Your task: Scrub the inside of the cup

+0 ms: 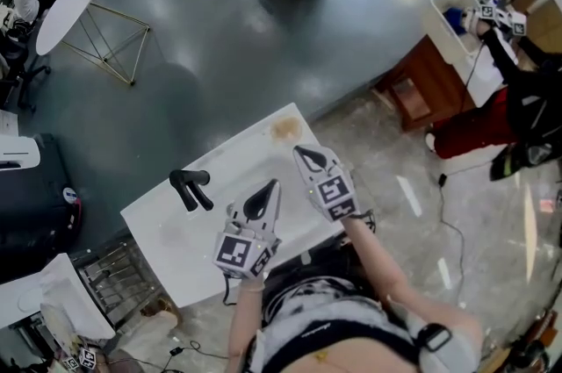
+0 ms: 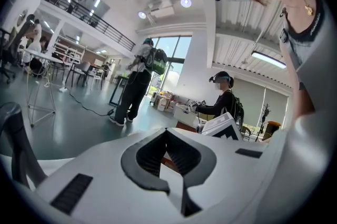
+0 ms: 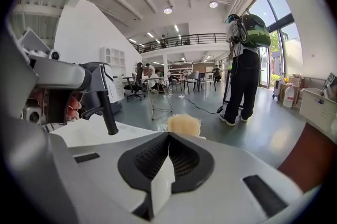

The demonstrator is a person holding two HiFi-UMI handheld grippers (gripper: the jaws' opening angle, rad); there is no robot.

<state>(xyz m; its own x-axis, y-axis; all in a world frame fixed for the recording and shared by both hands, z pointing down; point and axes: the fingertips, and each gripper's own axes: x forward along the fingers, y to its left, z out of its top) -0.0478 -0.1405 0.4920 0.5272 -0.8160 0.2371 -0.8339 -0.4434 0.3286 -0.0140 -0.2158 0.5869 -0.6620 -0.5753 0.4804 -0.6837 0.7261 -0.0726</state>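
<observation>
Left tongs (image 1: 269, 189) are closed tight with nothing between the pads, as the left gripper view shows (image 2: 167, 133). Right tongs (image 1: 302, 154) are closed and empty as well (image 3: 168, 136). Both hang low over the white counter (image 1: 230, 159), side by side near its front edge and pointing toward its far side.

Straight ahead of the right tongs a tan scrubber (image 3: 183, 124) sits at the far corner of the counter (image 1: 285, 130), clear of both tools. Off to the left a black post (image 1: 189, 188) stands on the counter, also untouched.

I cannot find the cup. It is not on the part of the counter I can see, not in either gripper view, and neither tool is carrying it.

By my reading the job has not started: no cup is held or steadied, the scrubber has not been picked up, and no scrubbing is under way. Everything is left to do: take the scrubber, get hold of a cup once one turns up, and work the inside.
</observation>
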